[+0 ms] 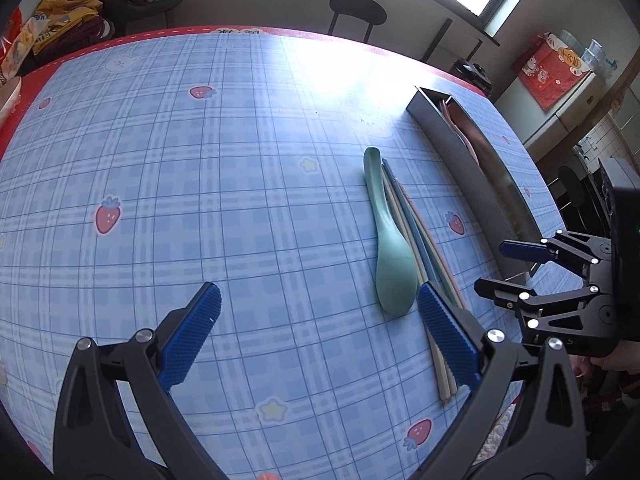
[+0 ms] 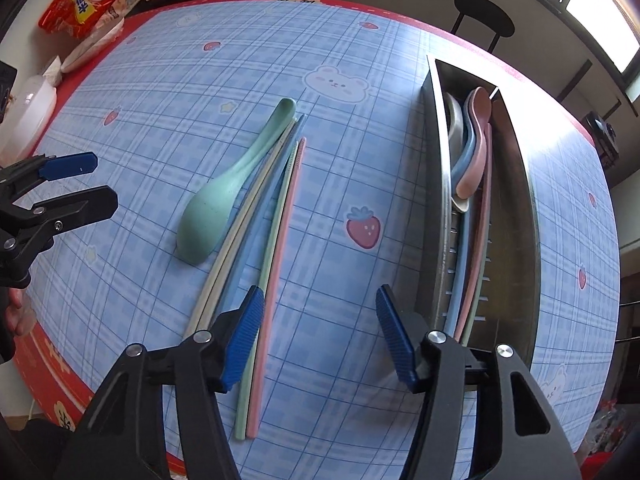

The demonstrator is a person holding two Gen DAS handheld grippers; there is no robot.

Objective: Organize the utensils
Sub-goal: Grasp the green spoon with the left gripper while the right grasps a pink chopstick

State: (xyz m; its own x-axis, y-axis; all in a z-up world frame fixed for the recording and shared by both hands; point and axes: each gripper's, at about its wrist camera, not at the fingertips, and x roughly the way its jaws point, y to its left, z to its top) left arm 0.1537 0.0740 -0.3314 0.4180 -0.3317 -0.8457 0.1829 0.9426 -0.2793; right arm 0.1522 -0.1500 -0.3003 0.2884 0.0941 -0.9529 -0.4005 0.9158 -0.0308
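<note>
A mint-green spoon (image 1: 390,264) (image 2: 216,208) lies on the blue plaid tablecloth beside a bundle of several pastel chopsticks (image 1: 412,224) (image 2: 276,224). My left gripper (image 1: 320,332) (image 2: 104,180) hangs open above the cloth. Its right pad (image 1: 444,336) covers the near part of the chopsticks, just past the spoon's bowl. My right gripper (image 2: 320,336) (image 1: 494,268) is open about halfway and pads touch nothing. The pink chopstick runs just inside its left pad (image 2: 244,336). A long metal utensil holder (image 2: 516,200) (image 1: 440,132) on the right contains pink, blue and pale spoons and more chopsticks.
Red snack bags (image 2: 84,4) and a white container (image 2: 32,108) sit at the table's far left. A black stool (image 1: 356,12) stands beyond the far edge. The red table border (image 2: 52,360) runs close below the right gripper. A hand (image 2: 20,312) shows at the left.
</note>
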